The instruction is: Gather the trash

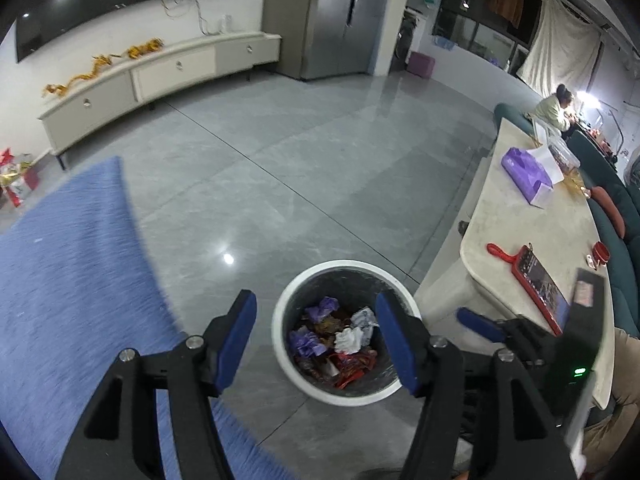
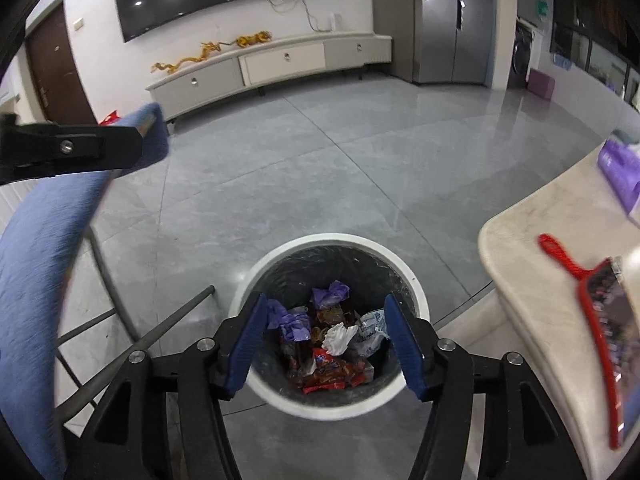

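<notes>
A white round trash bin (image 1: 280,344) with a dark liner stands on the grey floor; it also shows in the right wrist view (image 2: 416,300). Inside lie crumpled purple wrappers (image 2: 330,294), white tissue (image 2: 338,338) and red snack packets (image 2: 332,374). My left gripper (image 1: 316,344) is open and empty, above the bin's left side. My right gripper (image 2: 326,346) is open and empty, right over the bin's mouth. The right gripper's blue finger (image 1: 480,326) shows at the bin's right in the left wrist view.
A beige table (image 1: 536,224) at the right holds a purple tissue box (image 1: 526,174), a phone in a red case (image 1: 542,286) and a red cup (image 1: 601,252). A blue fabric chair (image 1: 68,280) stands at the left. A person (image 1: 558,110) sits far right.
</notes>
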Demonstrator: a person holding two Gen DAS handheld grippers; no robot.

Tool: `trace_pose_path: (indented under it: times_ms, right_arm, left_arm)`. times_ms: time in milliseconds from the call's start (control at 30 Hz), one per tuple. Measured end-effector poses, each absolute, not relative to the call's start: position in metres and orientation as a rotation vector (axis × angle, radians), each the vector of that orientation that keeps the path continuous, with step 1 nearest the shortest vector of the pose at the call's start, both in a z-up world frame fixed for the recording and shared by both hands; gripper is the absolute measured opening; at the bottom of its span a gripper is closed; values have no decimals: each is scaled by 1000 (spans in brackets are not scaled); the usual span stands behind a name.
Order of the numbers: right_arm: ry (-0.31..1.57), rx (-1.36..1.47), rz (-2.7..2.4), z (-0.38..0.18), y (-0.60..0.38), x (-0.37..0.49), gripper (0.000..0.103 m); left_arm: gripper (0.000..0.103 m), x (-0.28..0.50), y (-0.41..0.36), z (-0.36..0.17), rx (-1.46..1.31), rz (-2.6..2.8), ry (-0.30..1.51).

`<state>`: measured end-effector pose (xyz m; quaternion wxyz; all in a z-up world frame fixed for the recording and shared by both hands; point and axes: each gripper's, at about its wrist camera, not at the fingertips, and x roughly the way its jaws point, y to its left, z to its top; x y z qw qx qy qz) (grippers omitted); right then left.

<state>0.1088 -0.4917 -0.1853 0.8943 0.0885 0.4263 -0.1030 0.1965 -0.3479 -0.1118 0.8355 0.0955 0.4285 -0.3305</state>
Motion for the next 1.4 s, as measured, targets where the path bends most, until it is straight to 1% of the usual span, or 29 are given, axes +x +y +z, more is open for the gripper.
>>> trace_pose_path:
  times_ms: [133,300,333,467,567,600,733,867,933,967,1100,1400]
  right_arm:
    - [840,144,-187,-149,-473,83,64]
    - [748,101,-144,-90,-440,46,68]
    - [733,97,-135,-82,-434,41,70]
    - [653,85,-60,-41,-398,23,76]
    - [618,53,-5,-21,-366,18,80]
    - [611,43,7,-17,-358,18,80]
    - [575,0,62,-2,-317,19,90]
    - [554,-32,87,7,-281,26,93]
    - [545,-39,91,9,-272,28,98]
    - [537,-41,91,11,-265,30,99]
    - [515,-39,91,14,-250,38,101]
    - [500,-60,55,14,-228,42,102]
  left_arm:
    - [61,171,-307,-89,197,-650,849]
    - [65,134,-250,-58,198,-570,753]
    - [66,130,-242,-53,198,-556,739]
    - [72,105,-194,-31,195,-473,660]
    - [75,90,-157,-18,185,-402,612]
    - [76,87,-147,-15,177,-382,602]
    - [77,75,-101,-5,154,-279,561]
    - [77,64,-65,0,137,-213,534]
    - [77,60,-50,3,134,-179,521]
    - [78,57,-42,4,133,-154,509]
    - [87,50,-15,6,102,-92,484]
    - [90,38,15,11,68,-5,456]
